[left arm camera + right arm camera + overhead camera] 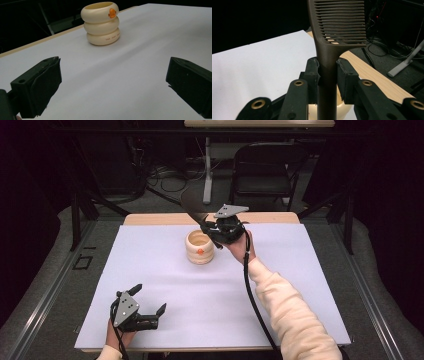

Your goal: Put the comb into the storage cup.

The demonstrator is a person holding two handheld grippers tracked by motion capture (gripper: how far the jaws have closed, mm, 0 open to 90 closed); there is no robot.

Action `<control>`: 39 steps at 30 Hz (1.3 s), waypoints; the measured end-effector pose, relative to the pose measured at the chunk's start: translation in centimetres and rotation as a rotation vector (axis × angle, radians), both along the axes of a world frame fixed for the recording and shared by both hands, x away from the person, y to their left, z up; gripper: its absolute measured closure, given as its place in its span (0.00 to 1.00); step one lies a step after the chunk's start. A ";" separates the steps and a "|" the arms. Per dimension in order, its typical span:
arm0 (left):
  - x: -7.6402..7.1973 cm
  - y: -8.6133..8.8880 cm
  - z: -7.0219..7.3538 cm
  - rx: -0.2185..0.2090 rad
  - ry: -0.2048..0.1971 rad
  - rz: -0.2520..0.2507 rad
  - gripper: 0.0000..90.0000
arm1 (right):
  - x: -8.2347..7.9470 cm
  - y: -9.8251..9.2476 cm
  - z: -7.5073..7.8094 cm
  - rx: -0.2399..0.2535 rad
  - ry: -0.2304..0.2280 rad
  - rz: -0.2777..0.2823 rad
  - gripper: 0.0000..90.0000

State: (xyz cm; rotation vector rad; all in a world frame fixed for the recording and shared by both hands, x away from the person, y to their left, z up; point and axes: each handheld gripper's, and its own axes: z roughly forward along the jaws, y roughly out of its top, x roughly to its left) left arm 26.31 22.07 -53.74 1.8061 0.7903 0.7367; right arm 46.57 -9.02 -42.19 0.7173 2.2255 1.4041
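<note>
The right tongs [327, 71] clench a brown slotted spatula [339, 22] above the cream ringed holder [200, 247], while the left tongs [112, 85] rest released on the bench [210, 295].

White table cover [300, 285], folding chair [265, 170] and cables [167, 182] behind.

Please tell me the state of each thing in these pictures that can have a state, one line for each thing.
Slotted spatula: held by its handle, lifted, head up.
Cream holder: upright on the white table, open top.
Right gripper: shut on the spatula handle.
Left gripper: open, holding nothing, low over the table.
</note>
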 end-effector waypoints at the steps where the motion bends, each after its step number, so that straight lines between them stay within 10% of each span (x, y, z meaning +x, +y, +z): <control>1: 0.0 0.0 0.0 0.000 -0.001 0.000 0.00 | 0.0 0.0 0.0 -0.001 0.001 0.001 0.80; 39: 0.0 0.0 0.0 -0.002 -0.001 -0.001 0.00 | 1.8 1.5 -0.2 0.039 -0.028 -0.026 0.80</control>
